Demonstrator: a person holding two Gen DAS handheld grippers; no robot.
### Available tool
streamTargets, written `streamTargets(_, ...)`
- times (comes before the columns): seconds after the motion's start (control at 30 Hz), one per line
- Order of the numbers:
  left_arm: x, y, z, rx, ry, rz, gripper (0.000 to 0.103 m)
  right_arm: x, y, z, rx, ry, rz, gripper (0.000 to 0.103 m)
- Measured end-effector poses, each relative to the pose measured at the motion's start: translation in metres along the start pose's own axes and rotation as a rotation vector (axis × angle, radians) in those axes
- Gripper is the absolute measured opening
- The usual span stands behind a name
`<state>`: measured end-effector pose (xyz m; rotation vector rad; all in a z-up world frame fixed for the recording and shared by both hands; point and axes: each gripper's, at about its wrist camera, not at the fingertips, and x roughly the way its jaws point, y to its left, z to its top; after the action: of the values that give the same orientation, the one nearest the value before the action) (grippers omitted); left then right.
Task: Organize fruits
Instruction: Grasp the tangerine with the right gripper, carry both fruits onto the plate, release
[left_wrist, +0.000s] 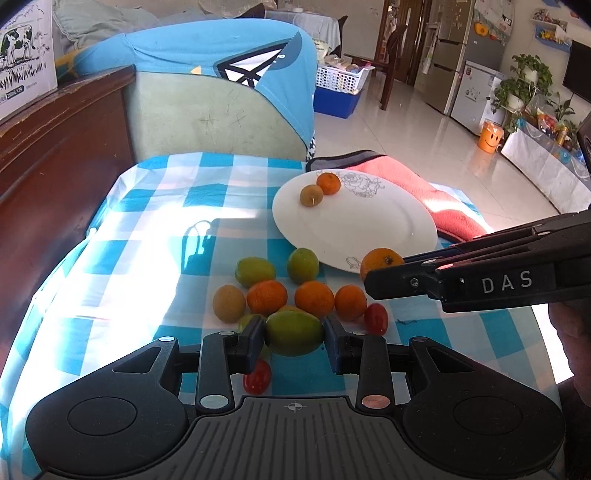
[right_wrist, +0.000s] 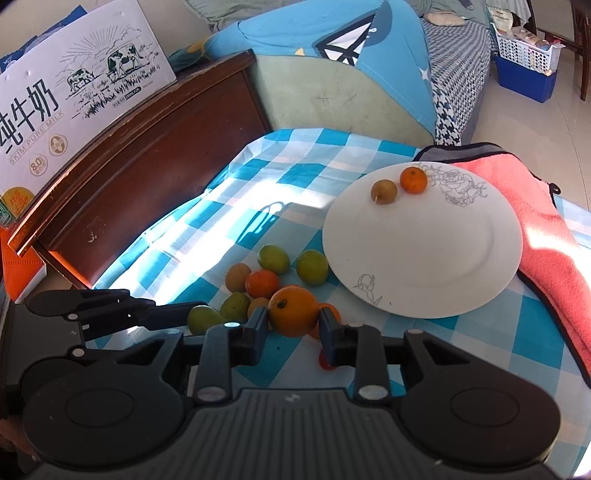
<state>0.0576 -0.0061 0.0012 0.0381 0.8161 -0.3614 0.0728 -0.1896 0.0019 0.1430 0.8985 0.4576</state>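
My left gripper (left_wrist: 294, 338) is shut on a green fruit (left_wrist: 294, 333), held just above the fruit pile. My right gripper (right_wrist: 291, 325) is shut on an orange (right_wrist: 293, 311); in the left wrist view that orange (left_wrist: 380, 260) shows at the tip of the right gripper's black fingers (left_wrist: 402, 284). A white plate (left_wrist: 369, 232) with a flower drawing holds a small orange (left_wrist: 328, 183) and a brownish-green fruit (left_wrist: 311, 195). Several oranges, green fruits and cherry tomatoes (left_wrist: 376, 318) lie loose on the blue checked cloth (left_wrist: 147, 236).
A pink towel (right_wrist: 546, 229) lies right of the plate. A dark wooden headboard (right_wrist: 147, 155) with a milk carton box (right_wrist: 74, 88) runs along the left. A blue-covered cushion (left_wrist: 221, 74) stands behind the cloth. Tiled floor falls away beyond the right edge.
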Motion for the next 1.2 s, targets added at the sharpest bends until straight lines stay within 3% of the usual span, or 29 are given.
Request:
streamTargets(0.6, 0.014, -0.002, 0.043, -0.052, -0.085, -0.053, 0.032, -0.035, -0.045, 0.026, 0.155, -0.123, -0.097, 0.031)
streamTargets(1.2, 0.081, -0.022, 0.07, 0.032, -0.038, -0.065, 0.032, -0.004, -0.071, 0.02, 0.319, -0.034, -0.187, 0.03)
